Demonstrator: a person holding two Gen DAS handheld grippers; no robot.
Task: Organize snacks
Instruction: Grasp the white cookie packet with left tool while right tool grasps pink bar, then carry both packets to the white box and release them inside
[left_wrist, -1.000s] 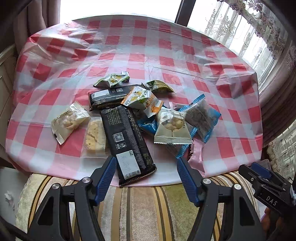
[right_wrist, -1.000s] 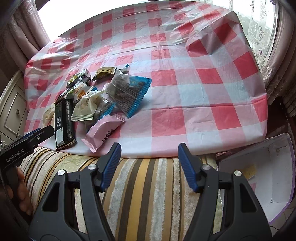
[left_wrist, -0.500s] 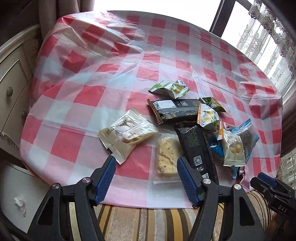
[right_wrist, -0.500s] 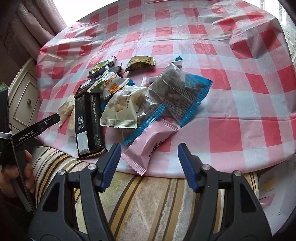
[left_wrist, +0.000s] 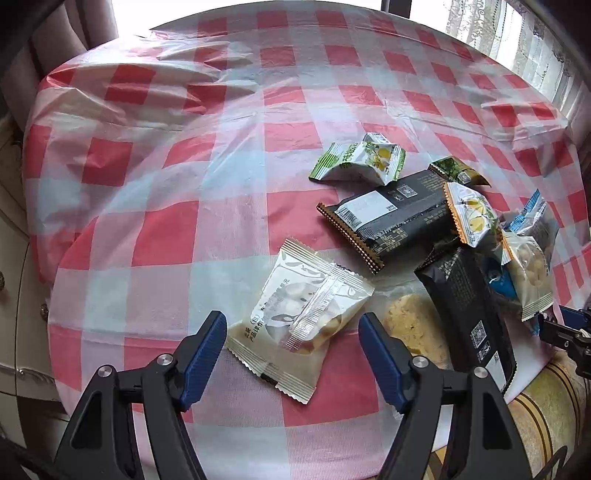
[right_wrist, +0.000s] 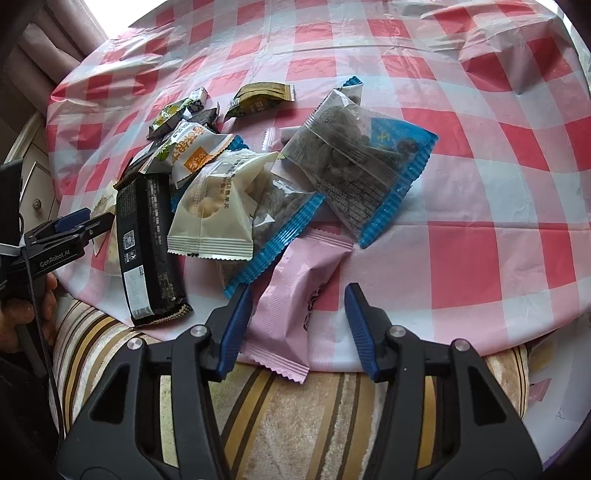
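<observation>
Several snack packets lie piled on a red-and-white checked tablecloth (left_wrist: 177, 229). My left gripper (left_wrist: 291, 332) hangs over a cream-white packet (left_wrist: 299, 317) that lies between its blue fingers; the jaws are opening and the pads stand clear of it. Right of it lie a clear bag of yellow biscuit (left_wrist: 413, 328) and two black bars (left_wrist: 391, 214) (left_wrist: 469, 314). My right gripper (right_wrist: 299, 306) straddles a pink packet (right_wrist: 295, 299) at the table's front edge; its jaws are closing, with gaps still showing at both pads. The left gripper (right_wrist: 66, 229) shows at the left of the right wrist view.
A blue-edged clear packet of dark snacks (right_wrist: 362, 162), a cream packet (right_wrist: 218, 210), a green-white packet (left_wrist: 358, 158) and small wrapped sweets lie around the pile. A striped cushion (right_wrist: 295, 406) sits below the table edge. A cabinet with drawers (left_wrist: 14, 258) stands at the left.
Both grippers moved in over the table and lower. The left swung left from the black bar to the cream-white packet. The right came onto the pink packet and its jaws narrowed.
</observation>
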